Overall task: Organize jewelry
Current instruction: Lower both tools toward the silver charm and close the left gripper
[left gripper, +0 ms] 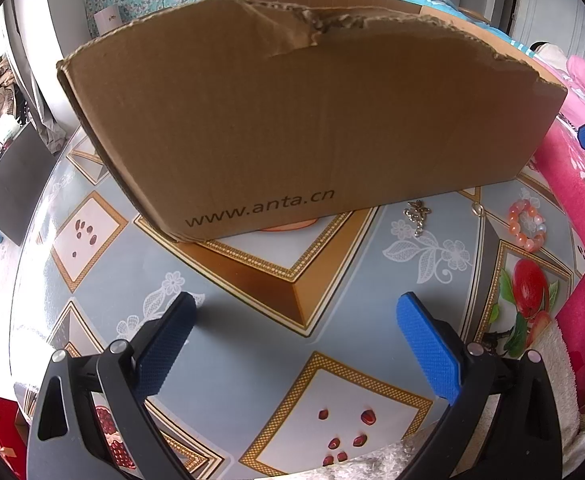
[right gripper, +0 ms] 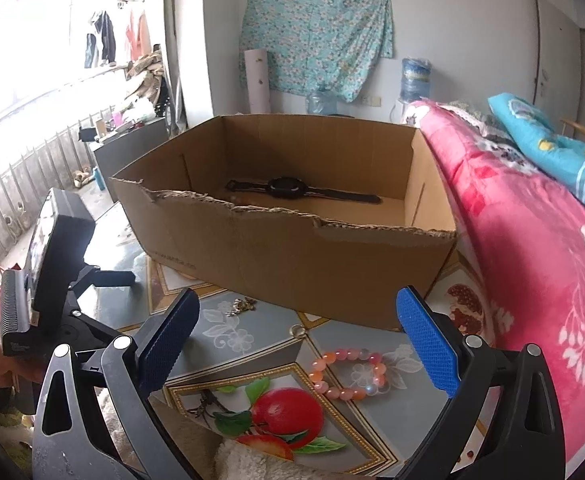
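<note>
An open cardboard box [left gripper: 292,120] [right gripper: 292,248] with torn rims stands on the patterned table. Inside it lies a black wristwatch [right gripper: 288,188]. On the table in front of the box lie a pink-orange bead bracelet [left gripper: 526,224] [right gripper: 348,372], a small silver-gold brooch [left gripper: 416,214] [right gripper: 242,306] and a small ring [left gripper: 477,210] [right gripper: 297,331]. My left gripper [left gripper: 296,312] is open, low over the table, with nothing between its fingers. My right gripper [right gripper: 298,308] is open too, above the bracelet. The left gripper body [right gripper: 52,272] shows in the right wrist view, held by a hand.
The table [left gripper: 228,392] carries a glossy cloth with fruit prints. A pink floral blanket [right gripper: 532,260] lies on the bed right beside the table. A dark cabinet [right gripper: 132,148] stands behind on the left. A fluffy white sleeve [right gripper: 252,464] shows at the bottom edge.
</note>
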`<state>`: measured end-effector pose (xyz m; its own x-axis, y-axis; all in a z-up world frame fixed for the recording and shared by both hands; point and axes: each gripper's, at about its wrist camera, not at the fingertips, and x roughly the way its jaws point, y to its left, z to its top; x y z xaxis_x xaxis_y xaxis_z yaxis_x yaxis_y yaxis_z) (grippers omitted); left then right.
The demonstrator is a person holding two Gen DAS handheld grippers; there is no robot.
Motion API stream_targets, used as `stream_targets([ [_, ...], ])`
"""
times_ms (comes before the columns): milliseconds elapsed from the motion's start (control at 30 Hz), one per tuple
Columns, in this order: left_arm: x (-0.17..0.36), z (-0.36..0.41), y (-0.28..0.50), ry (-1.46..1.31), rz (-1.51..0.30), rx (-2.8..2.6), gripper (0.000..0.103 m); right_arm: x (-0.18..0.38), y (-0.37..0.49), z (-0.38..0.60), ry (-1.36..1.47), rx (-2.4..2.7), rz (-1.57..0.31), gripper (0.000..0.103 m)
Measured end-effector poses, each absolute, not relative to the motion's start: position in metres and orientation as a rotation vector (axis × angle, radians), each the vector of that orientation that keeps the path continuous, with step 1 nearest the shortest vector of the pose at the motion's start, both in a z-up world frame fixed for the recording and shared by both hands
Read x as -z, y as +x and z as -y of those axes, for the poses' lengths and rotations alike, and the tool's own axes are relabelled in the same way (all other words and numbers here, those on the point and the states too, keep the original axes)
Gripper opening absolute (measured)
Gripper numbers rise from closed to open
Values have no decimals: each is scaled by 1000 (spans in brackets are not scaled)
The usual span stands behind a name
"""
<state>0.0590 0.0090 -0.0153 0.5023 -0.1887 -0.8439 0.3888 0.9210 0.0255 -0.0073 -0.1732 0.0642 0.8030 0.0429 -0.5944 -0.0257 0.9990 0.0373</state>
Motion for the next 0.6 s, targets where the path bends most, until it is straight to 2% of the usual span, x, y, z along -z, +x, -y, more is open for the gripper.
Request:
stream_targets([
  [367, 18, -7, 56, 215, -940, 357, 98, -48, -24, 203, 148, -120, -689, 95],
  [433, 17, -6, 52, 210, -910, 365, 97, -46, -25, 199, 153, -174, -697, 90],
  [500, 13, -4, 48, 202, -878, 396, 90, -45, -25, 194, 155, -207, -701, 88],
  [600, 6, 2, 42, 199, -824, 463, 78, -41, -20, 187, 171, -247, -717, 80],
])
